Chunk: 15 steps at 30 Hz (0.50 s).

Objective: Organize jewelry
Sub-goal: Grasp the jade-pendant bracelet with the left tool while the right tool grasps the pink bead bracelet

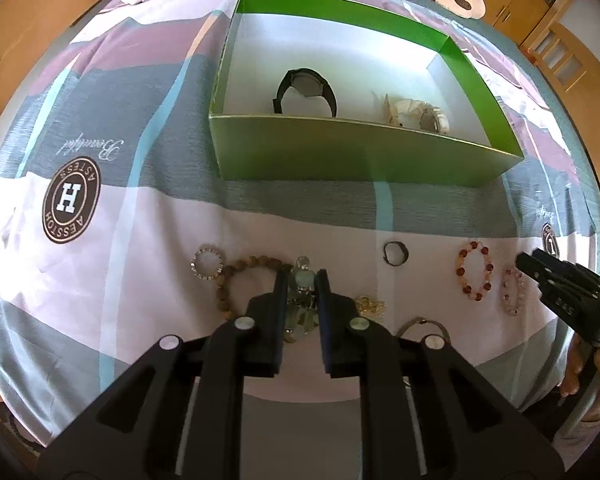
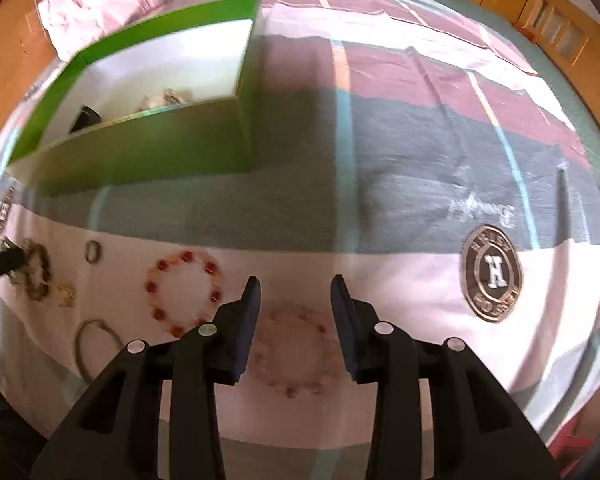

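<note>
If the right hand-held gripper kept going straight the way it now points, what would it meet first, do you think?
Most likely the pale pink bead bracelet lying on the bedspread. The right hand-held gripper is open and empty, and the bracelet lies between its fingers in view, though blur leaves depth uncertain.

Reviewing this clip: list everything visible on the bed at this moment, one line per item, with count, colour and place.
box: 1, green outside, white inside, open, far side of the bedspread
watches: 2, black and pale, inside the box
pale green bead bracelet: 1, between the left gripper's fingers
brown wooden bead bracelet: 1, left of the left gripper
silver ring-shaped piece: 1, far left of the row
dark ring: 1, mid row
gold chain piece: 1, right of the left gripper
silver bangle: 1, near edge
red and orange bead bracelet: 1, left of the right gripper
pink bead bracelet: 1, below the right gripper
bedspread: 1, pink, grey, white
left gripper: black, shut on the green bracelet
right gripper: black, open
</note>
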Available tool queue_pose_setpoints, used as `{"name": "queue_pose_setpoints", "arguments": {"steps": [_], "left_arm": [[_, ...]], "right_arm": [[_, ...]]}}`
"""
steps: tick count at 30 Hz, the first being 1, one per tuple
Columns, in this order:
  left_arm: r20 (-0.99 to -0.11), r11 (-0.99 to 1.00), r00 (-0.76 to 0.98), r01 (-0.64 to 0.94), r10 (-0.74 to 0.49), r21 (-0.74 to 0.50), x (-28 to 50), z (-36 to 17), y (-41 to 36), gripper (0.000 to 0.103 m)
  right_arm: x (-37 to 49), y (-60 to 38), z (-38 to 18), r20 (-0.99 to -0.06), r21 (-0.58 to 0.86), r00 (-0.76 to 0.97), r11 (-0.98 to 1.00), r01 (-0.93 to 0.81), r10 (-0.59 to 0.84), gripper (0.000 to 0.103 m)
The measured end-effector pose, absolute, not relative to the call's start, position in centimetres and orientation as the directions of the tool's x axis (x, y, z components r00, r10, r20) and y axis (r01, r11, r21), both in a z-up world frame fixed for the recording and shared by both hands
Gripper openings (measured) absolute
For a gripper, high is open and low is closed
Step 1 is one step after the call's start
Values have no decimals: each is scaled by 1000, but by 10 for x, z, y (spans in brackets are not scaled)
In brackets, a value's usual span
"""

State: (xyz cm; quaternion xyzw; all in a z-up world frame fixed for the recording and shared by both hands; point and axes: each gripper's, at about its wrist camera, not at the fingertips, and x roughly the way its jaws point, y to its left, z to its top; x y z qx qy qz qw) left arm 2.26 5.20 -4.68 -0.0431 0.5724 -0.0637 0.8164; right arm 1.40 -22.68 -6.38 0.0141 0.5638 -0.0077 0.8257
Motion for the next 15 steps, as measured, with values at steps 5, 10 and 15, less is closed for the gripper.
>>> {"name": "queue_pose_setpoints", "arguments": {"steps": [5, 10, 15], "left_arm": [[-933, 994, 343, 40, -107, -100, 19, -51, 51, 14], [-928, 996, 360, 45, -91, -80, 22, -48, 46, 15], [-930, 995, 356, 73, -95, -74, 20, -48, 40, 15]], "right_arm": [[-5, -241, -71, -950, -9, 313, 1000, -14, -4, 38], [-4, -231, -89, -958, -39, 285, 998, -53, -22, 24], [1, -206, -81, -938, -44, 347, 995, -92, -9, 7]]}}
